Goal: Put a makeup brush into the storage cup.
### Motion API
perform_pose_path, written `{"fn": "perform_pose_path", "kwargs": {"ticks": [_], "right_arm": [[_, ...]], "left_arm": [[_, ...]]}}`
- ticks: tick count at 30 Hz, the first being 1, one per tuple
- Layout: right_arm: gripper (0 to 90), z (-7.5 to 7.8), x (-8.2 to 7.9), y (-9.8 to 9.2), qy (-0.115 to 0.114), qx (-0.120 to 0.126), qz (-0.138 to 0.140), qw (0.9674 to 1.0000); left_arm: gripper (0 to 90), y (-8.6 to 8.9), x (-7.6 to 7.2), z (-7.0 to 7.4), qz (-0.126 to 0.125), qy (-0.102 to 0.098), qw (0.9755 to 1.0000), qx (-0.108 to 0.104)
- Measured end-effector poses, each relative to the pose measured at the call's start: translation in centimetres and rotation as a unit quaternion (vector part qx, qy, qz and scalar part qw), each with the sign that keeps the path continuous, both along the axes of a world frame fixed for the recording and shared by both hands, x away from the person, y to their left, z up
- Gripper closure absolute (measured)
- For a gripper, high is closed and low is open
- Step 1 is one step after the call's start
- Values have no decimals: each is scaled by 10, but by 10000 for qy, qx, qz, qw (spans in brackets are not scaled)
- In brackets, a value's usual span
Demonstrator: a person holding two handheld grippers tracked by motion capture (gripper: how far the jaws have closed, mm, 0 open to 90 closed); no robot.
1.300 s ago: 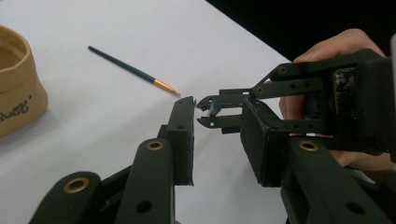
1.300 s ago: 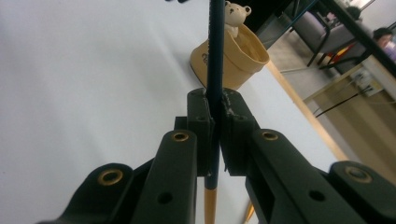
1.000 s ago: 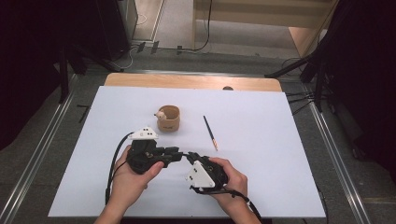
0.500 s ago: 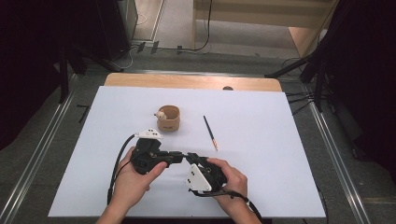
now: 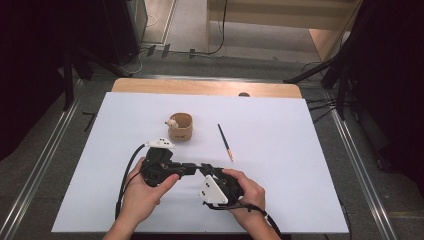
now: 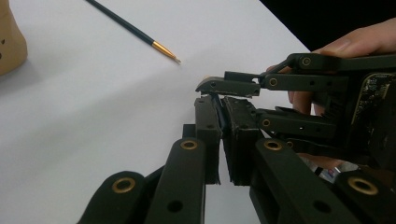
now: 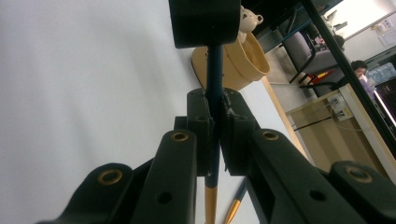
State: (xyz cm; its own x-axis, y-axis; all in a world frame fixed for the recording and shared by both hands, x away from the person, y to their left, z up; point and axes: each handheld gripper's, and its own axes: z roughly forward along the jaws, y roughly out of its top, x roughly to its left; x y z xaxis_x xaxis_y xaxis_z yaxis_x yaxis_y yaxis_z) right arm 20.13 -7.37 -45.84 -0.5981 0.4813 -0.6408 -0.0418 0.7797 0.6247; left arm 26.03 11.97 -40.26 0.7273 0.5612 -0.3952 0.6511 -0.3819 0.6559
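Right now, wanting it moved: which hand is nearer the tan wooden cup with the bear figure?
Left. The left hand sits just before the tan wooden cup; the right hand lies farther, toward the front right.

We are finding no legible text, label, brand, number or sign in these views. We are noting small dark marks on the tan cup [image 6: 9, 39], too blurred to read.
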Motion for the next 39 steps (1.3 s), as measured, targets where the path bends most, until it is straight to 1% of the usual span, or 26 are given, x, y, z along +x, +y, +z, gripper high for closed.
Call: {"fn": "perform_pose_path", "kwargs": {"ticks": [3,6,8,10,11,14,17,18,19,22,23,24,25,26,28,29,30,31,32,33,34,35,36,37,38,39], "right_arm": [[750,1,2,-2,172,294,-98,9994],[625,4,7,-6,397,582,-205,9973],[562,5,9,-9,539,871,-260,9944],[536,5,9,-11,598,961,-294,9931],[468,7,10,-13,637,1172,-380,9903],[432,9,11,-16,634,1417,-428,9870],[411,11,11,-22,731,1852,-550,9784],[411,11,11,-22,731,1852,-550,9784],[401,12,12,-24,764,1978,-553,9757],[390,13,11,-30,859,2417,-690,9641],[390,14,11,-33,921,2725,-771,9546],[390,14,11,-33,921,2725,-771,9546],[400,14,9,-34,845,2878,-911,9496],[400,15,9,-35,833,2929,-916,9481],[395,15,7,-37,890,3183,-989,9386],[395,15,7,-37,890,3183,-989,9386],[394,16,5,-40,982,3555,-1107,9229],[394,16,5,-40,982,3555,-1107,9229],[374,17,5,-43,1104,3788,-1194,9111],[364,18,5,-43,1151,3894,-1229,9056],[352,18,5,-44,1208,3990,-1262,9001],[311,18,5,-45,1385,4210,-1332,8865],[271,18,5,-45,1560,4440,-1337,8722],[225,18,5,-47,1680,4602,-1339,8614],[171,17,6,-47,1763,4687,-1380,8545],[137,16,7,-47,1888,4795,-1420,8452]], "left_arm": [[865,1,-1,1,52,-95,9999,7],[865,4,0,2,113,-143,9998,-47],[865,7,0,3,217,-243,9994,-106],[866,8,0,4,243,-280,9992,-133],[866,9,0,4,278,-315,9990,-144],[866,12,0,5,389,-439,9980,-246],[866,14,-1,6,432,-541,9971,-317],[866,15,-1,7,452,-569,9967,-361],[866,16,-1,7,483,-634,9961,-387],[866,19,-2,8,554,-789,9942,-479],[866,20,-3,8,588,-841,9934,-517],[866,21,-4,8,611,-914,9924,-544],[866,22,-5,9,644,-1065,9903,-613],[866,23,-6,9,634,-1146,9889,-696],[866,24,-8,9,693,-1288,9861,-784],[866,24,-8,9,693,-1288,9861,-784],[866,25,-9,9,684,-1341,9851,-828],[866,25,-10,9,720,-1396,9837,-880],[866,26,-11,9,747,-1458,9820,-938],[866,27,-12,9,751,-1574,9792,-1040],[866,27,-12,9,751,-1574,9792,-1040],[866,27,-14,8,778,-1682,9758,-1161],[866,27,-15,7,809,-1725,9741,-1215],[866,27,-16,6,835,-1770,9728,-1240],[866,27,-18,5,847,-1844,9705,-1304],[866,26,-19,4,857,-1908,9689,-1322]]}}
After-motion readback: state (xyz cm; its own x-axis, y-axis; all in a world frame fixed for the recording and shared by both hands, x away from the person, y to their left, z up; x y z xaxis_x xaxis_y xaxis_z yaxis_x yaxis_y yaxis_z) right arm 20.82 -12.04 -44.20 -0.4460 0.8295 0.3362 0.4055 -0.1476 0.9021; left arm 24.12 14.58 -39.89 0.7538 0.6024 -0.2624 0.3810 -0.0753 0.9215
